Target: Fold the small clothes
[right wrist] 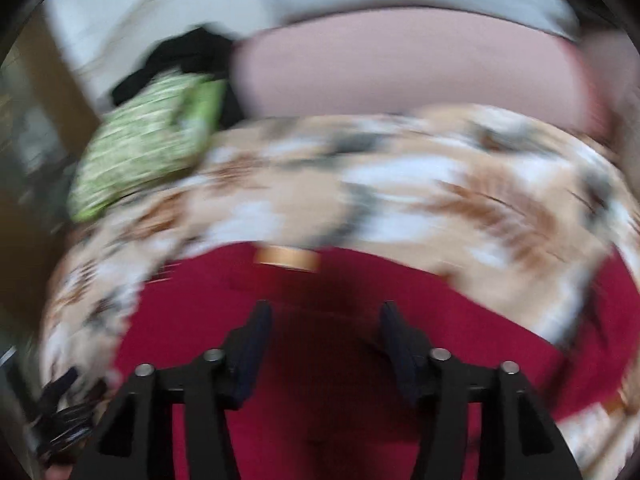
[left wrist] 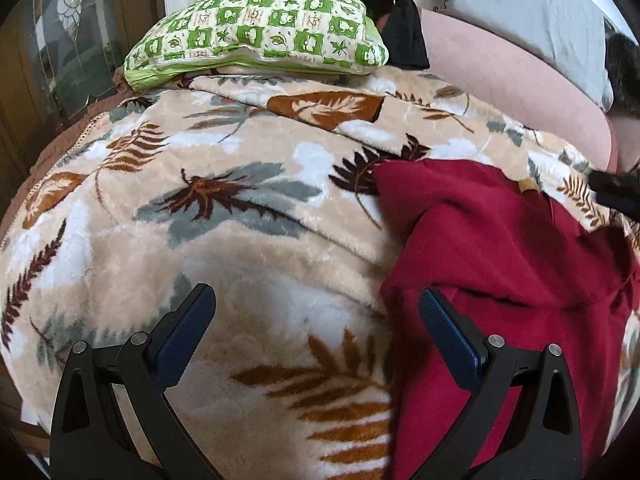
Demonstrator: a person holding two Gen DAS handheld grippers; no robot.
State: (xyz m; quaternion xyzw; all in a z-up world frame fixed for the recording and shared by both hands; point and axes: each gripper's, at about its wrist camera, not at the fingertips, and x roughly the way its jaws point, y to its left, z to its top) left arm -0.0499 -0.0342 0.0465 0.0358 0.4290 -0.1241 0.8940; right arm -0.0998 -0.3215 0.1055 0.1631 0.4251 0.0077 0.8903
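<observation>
A dark red garment lies rumpled on a leaf-patterned blanket, at the right of the left wrist view. My left gripper hovers over the garment's left edge, open wide, nothing between its blue pads. The right wrist view is blurred by motion. There the red garment fills the lower middle, with a tan label at its far edge. My right gripper stands open above the cloth, its pads clear of it. A dark shape at the right edge of the left view is probably the right gripper.
A green-and-white patterned pillow lies at the blanket's far end, with black clothing behind it. A pink cushion and a grey pillow sit at the far right. A glass-fronted wooden cabinet stands to the left.
</observation>
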